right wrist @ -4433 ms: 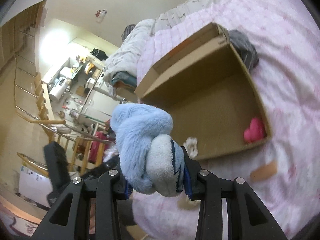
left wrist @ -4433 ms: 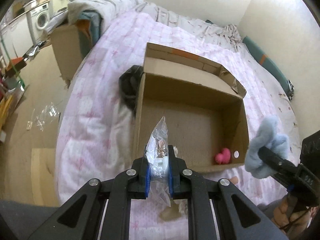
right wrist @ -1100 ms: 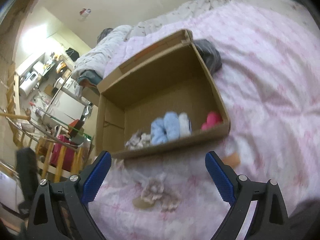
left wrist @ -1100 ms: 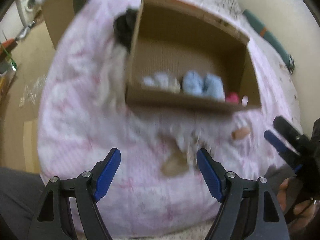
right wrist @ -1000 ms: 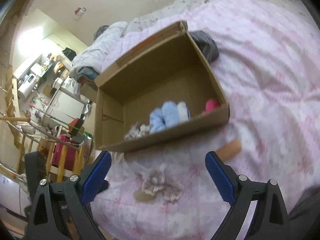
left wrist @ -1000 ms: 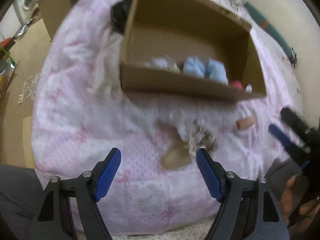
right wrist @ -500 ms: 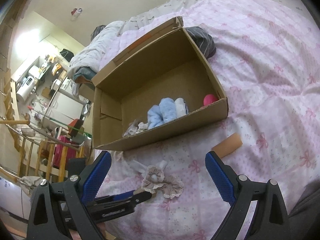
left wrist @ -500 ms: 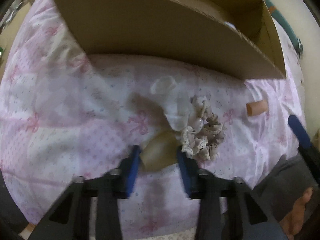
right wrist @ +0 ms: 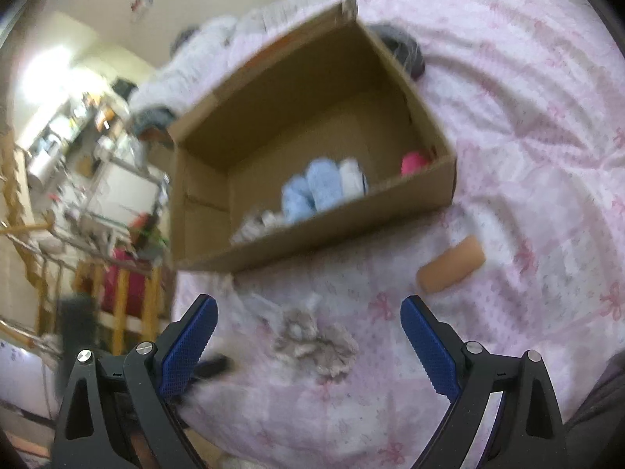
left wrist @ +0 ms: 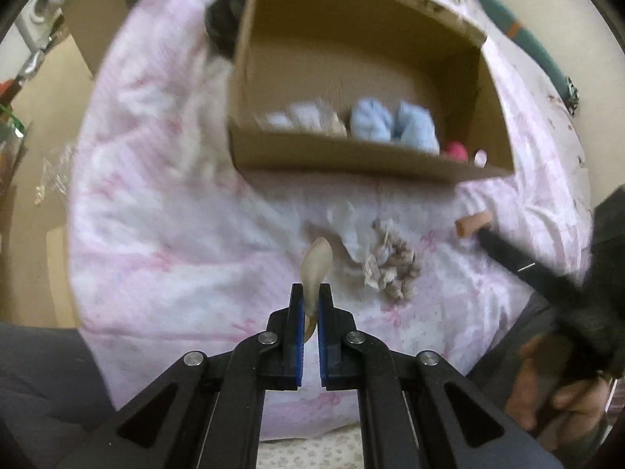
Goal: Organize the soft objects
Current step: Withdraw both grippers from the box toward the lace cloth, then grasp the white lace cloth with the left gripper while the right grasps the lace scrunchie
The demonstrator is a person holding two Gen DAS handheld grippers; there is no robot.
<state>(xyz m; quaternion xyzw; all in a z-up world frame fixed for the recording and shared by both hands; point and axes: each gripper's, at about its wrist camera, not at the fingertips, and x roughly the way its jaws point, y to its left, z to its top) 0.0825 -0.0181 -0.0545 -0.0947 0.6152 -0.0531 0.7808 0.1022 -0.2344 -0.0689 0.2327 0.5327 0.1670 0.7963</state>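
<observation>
My left gripper (left wrist: 310, 301) is shut on a flat beige soft pad (left wrist: 317, 260), held a little above the pink bedspread (left wrist: 175, 254). To its right on the bedspread lie a lace scrunchie (left wrist: 390, 269), a clear plastic bag (left wrist: 351, 226) and a tan roll (left wrist: 472, 224). The cardboard box (left wrist: 351, 158) behind them holds light-blue fluffy socks (left wrist: 390, 123), a bagged pale item (left wrist: 304, 119) and a pink toy (left wrist: 457, 151). My right gripper (right wrist: 308, 332) stands open over the scrunchie (right wrist: 312, 342), with nothing between its fingers. The tan roll (right wrist: 451, 267) lies ahead on the right, near the box (right wrist: 332, 226).
A dark garment (left wrist: 222, 19) lies against the box's far left corner. The bed's edge drops to the floor (left wrist: 47, 125) on the left. A hand (left wrist: 547, 391) and the right gripper's dark body (left wrist: 523, 265) fill the lower right of the left wrist view.
The left jaws have closed on the beige pad and lifted it off the bedspread. My right gripper is still open and has dipped slightly toward the scrunchie.
</observation>
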